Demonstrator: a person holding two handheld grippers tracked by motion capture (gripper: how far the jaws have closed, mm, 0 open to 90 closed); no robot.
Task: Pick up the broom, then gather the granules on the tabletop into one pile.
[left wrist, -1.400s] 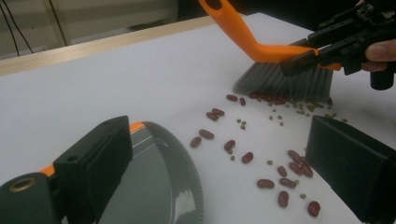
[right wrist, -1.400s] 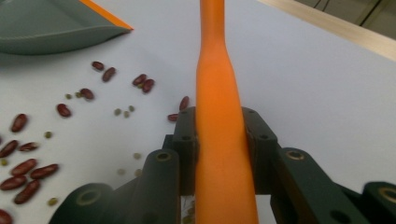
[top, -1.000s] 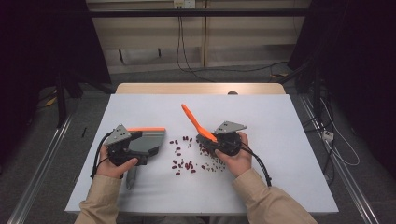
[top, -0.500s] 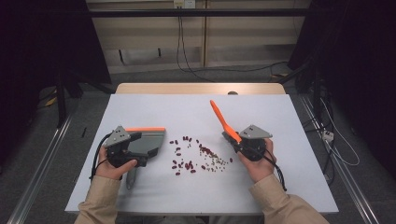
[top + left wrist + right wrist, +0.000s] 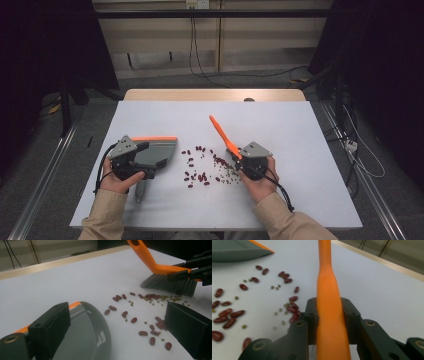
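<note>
Orange brush handle (image 5: 329,302) clamped between the black jaws of the right gripper (image 5: 330,315), red beans (image 5: 257,297) and small green beans scattered at left, grey dustpan (image 5: 234,250) edge seen top left, white table (image 5: 374,290) beneath.

No readable text, labels or numbers on anything.

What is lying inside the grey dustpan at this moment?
The visible part of the dustpan tray looks bare grey plastic; the beans are all on the table beside it. The left gripper covers the tray's rear part, so that stays unseen.
</note>
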